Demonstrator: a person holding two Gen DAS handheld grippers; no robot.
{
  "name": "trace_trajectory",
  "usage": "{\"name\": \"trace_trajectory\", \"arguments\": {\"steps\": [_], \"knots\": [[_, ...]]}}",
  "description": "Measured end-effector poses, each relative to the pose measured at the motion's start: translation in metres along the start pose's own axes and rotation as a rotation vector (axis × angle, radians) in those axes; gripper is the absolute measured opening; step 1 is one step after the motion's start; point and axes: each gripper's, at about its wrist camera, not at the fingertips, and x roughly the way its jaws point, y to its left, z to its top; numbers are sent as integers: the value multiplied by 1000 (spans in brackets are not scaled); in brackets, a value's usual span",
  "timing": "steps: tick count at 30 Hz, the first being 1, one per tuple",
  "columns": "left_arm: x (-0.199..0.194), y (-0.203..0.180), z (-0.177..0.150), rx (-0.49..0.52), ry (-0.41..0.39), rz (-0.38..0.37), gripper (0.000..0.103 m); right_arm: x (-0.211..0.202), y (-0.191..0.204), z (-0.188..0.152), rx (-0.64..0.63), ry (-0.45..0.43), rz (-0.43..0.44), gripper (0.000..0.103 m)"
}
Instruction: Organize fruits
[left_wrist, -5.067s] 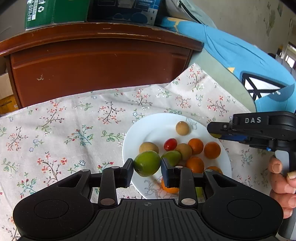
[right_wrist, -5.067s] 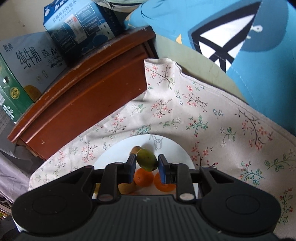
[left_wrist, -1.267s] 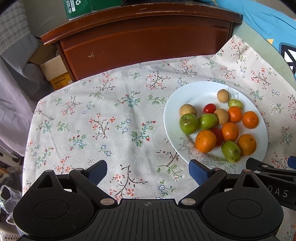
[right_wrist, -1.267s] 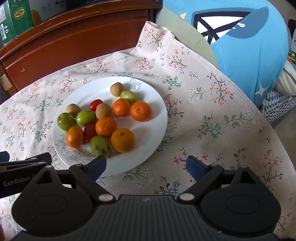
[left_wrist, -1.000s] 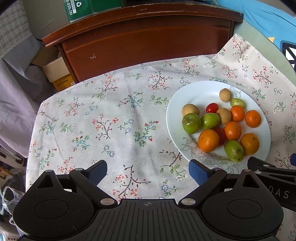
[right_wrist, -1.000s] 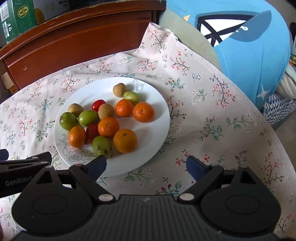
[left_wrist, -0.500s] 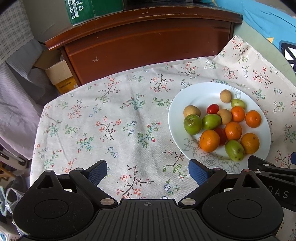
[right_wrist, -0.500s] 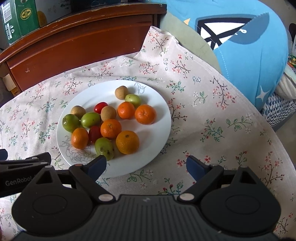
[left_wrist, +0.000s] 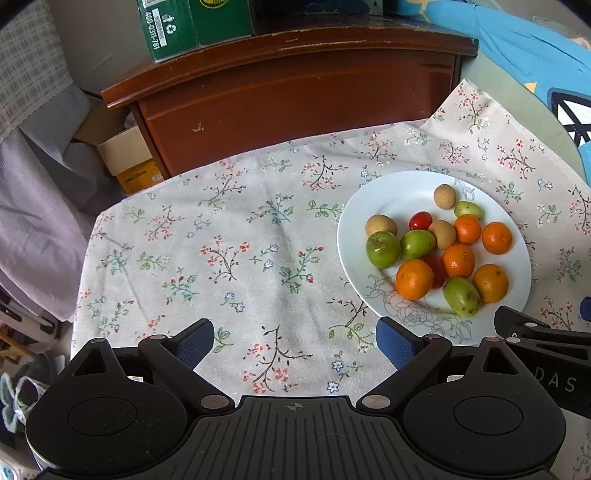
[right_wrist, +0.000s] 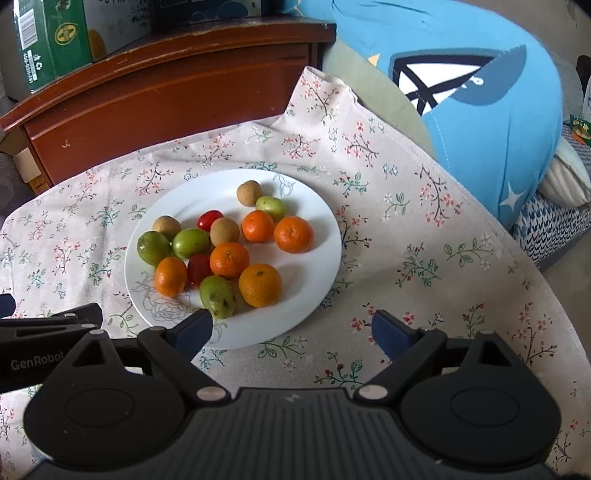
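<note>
Spreading wide with nothing between its blue pads, the left gripper (left_wrist: 294, 342) hangs over bare floral tablecloth (left_wrist: 229, 258); its right fingertip (left_wrist: 392, 344) sits just short of the near rim of the white plate (left_wrist: 354, 236), apart from it. The right gripper (right_wrist: 291, 330) is equally wide and empty, and its left fingertip (right_wrist: 194, 328) overlaps the plate's (right_wrist: 325, 258) near rim in this view, just beside a green fruit (right_wrist: 218, 291); whether it touches is unclear.

All the fruit lies on the plate, beyond both pairs of fingers. Nearest the fingers are that green fruit, an orange (right_wrist: 260, 285) to its right and a smaller orange (right_wrist: 170, 276) to its left, with a red tomato (right_wrist: 199, 269) between. Further in sit more oranges, green fruits, brown round fruits and a second red tomato (right_wrist: 209, 219).

The plate rests toward the cloth's far right part. Past the cloth's far edge stands a brown wooden cabinet (left_wrist: 295, 96) with a green carton (left_wrist: 170, 29) on top; a blue cushion (right_wrist: 480, 110) lies at the right.
</note>
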Motion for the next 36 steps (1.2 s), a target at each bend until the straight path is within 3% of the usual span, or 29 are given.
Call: {"name": "trace_trajectory", "arguments": {"steps": [14,21,36], "knots": [[-20,20,-15,-31,-14,-1,96,-20,9,-15,4,-52,49,93],[-28,34,-30,-45,-15,-16,96,-22,10,-35,47,-37,88,96],[-41,81,-62,-133,-13,7,96,-13,56,-87,-119,-17,204,96]]}}
